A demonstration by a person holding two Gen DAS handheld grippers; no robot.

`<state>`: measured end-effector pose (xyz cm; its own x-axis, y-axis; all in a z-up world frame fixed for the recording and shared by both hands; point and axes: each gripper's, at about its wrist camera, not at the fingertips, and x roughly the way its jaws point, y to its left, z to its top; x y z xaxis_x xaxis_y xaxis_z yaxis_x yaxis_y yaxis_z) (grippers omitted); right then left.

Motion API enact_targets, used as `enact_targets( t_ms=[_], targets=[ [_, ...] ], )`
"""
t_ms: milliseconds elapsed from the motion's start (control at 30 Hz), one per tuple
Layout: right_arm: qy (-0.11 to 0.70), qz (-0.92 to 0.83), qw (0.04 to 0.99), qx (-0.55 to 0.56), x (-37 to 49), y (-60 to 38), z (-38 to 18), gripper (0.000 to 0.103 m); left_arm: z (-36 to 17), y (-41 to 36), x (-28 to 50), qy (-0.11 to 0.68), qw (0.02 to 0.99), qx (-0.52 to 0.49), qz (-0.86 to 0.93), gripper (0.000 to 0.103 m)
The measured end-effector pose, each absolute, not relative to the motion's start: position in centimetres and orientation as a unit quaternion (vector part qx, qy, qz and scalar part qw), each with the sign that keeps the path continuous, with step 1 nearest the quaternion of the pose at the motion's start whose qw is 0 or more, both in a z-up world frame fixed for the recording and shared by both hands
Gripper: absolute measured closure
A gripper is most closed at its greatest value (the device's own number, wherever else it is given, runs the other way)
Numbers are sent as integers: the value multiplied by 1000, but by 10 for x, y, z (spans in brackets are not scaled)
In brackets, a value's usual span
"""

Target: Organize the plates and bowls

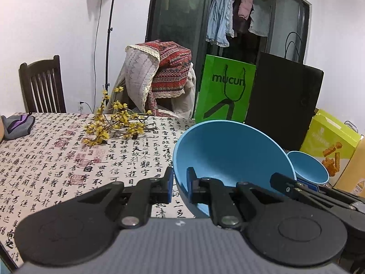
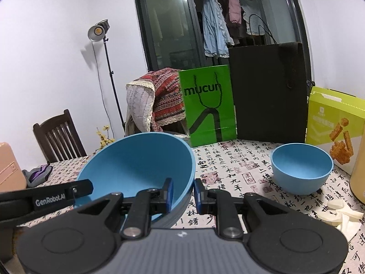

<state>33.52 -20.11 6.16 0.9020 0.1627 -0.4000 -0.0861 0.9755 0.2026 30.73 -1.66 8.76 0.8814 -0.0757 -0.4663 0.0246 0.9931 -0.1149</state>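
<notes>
A large blue bowl [image 1: 228, 153] [image 2: 136, 166] is tilted and gripped from both sides. My left gripper [image 1: 179, 182] is shut on its left rim, one pad inside the bowl and one outside. My right gripper [image 2: 183, 193] is shut on the opposite rim in the same way. Grey stacked edges [image 2: 180, 212] show under the bowl's right side; I cannot tell what they are. A small blue bowl [image 2: 301, 171] [image 1: 308, 169] stands upright on the table, to the right of the large one and apart from it.
The table wears a calligraphy-print cloth [image 1: 68, 159]. Yellow flower sprigs [image 1: 114, 125] lie at its far side, and a grey-purple pouch [image 1: 18, 125] at far left. A green bag [image 2: 207, 105], a black bag [image 2: 269, 91] and a yellow-green box [image 2: 335, 123] stand behind. White scraps [image 2: 342, 212] lie at right.
</notes>
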Motion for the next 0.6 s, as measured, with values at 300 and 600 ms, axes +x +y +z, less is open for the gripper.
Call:
enact_targets(
  t_ms=[300, 600],
  targets=[
    [211, 83, 969, 93, 330, -189, 62, 84, 88, -1, 297, 241, 969, -57, -9, 91],
    [213, 107, 967, 92, 326, -172, 61, 84, 90, 15, 285, 238, 969, -59, 15, 91]
  ],
)
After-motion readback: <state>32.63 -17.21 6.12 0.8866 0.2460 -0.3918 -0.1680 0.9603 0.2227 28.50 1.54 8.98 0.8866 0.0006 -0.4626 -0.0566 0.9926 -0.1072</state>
